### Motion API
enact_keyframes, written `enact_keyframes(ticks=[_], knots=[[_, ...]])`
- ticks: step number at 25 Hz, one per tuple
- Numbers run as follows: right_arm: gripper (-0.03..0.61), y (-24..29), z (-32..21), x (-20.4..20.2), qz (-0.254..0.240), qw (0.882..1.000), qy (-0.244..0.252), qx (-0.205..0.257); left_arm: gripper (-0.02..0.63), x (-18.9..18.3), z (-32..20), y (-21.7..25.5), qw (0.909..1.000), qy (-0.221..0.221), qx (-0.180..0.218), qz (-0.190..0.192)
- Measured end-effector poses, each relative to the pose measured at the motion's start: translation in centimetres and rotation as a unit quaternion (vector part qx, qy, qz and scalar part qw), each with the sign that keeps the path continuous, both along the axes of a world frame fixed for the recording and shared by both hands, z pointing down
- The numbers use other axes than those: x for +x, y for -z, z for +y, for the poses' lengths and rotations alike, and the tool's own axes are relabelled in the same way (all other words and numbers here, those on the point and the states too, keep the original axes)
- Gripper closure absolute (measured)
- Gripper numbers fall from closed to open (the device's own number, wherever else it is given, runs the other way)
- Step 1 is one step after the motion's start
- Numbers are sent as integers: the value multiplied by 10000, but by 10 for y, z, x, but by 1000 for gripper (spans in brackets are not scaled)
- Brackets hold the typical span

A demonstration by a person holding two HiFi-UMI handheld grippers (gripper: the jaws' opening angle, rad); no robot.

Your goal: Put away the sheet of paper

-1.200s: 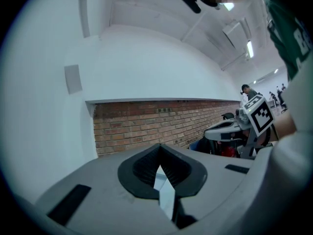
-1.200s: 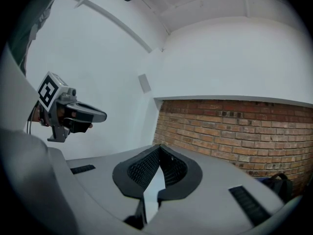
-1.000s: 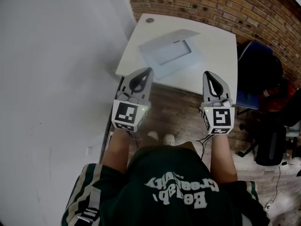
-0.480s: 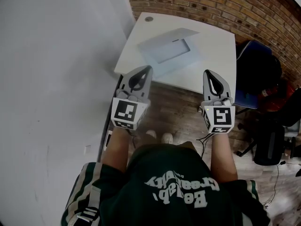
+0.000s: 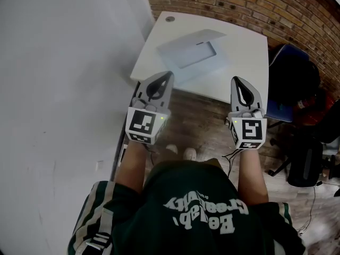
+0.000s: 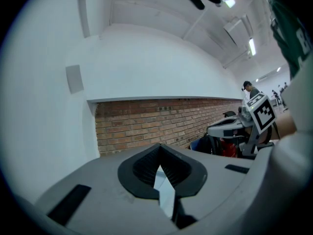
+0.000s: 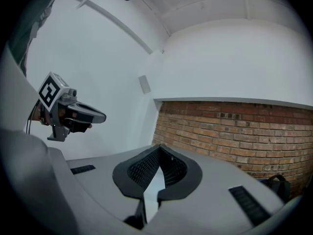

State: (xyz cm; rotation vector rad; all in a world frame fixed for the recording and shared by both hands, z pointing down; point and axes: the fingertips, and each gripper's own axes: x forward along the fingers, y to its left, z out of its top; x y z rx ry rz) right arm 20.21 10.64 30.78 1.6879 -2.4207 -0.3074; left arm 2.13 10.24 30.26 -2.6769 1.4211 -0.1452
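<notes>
A pale sheet of paper (image 5: 194, 54) lies flat on the white table (image 5: 249, 62), with a smaller, darker rectangle showing on it. Both grippers hang level in front of the table's near edge, short of the sheet. My left gripper (image 5: 166, 76) is shut with nothing in it, its tips just over the table's near left corner. My right gripper (image 5: 237, 81) is shut and empty too, near the front edge to the right of the sheet. Along the left gripper (image 6: 159, 147) and the right gripper (image 7: 159, 148) I see only walls and closed jaws.
A white wall (image 5: 64, 89) runs close along the left, and a brick wall (image 5: 255, 4) stands behind the table. A dark chair (image 5: 289, 84) and a red bag (image 5: 314, 108) sit to the right. A round cable hole (image 5: 169, 19) marks the table's far left corner.
</notes>
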Motion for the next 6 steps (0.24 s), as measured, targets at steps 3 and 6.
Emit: enact_keyframes(ticks=[3,6], knots=[[584,1,0,0,-15,10000,22,25,614,2,1,2,10000,-25,7,-2],[584,2,1,0,-15,10000,52,40,614,5,1,4,10000,-40,11,3]])
